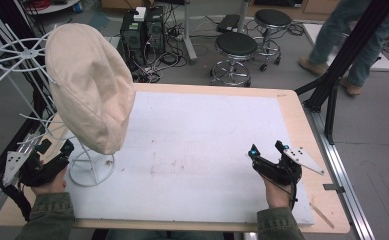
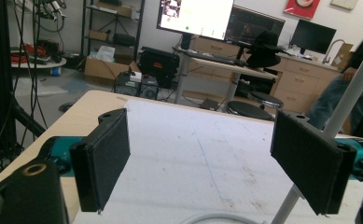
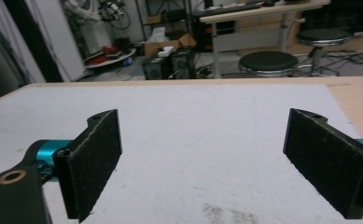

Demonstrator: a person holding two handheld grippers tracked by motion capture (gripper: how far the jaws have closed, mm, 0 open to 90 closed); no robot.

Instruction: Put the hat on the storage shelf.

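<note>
A cream hat (image 1: 89, 85) is carried on a white wire stand (image 1: 89, 167) at the left of a white-topped table (image 1: 207, 150).

The left gripper (image 1: 57, 152) is held just beside the stand's ring base, its jaws spread wide with nothing between them; in the left gripper view the stand's white pole (image 2: 331, 126) is seen just behind the right-hand jaw. The right gripper (image 1: 268, 150) is held well apart, near the table's right edge, its jaws likewise spread and empty. The white mat is faintly smudged, and a bare wooden border (image 1: 309, 145) is left around it. Beyond the table, black round stools (image 1: 236, 47), computer towers (image 1: 142, 30) with tangled cables and a standing person's legs (image 1: 349, 40) are seen on a grey floor; a monitor (image 2: 195, 16) and desks are shown in the left gripper view.
</note>
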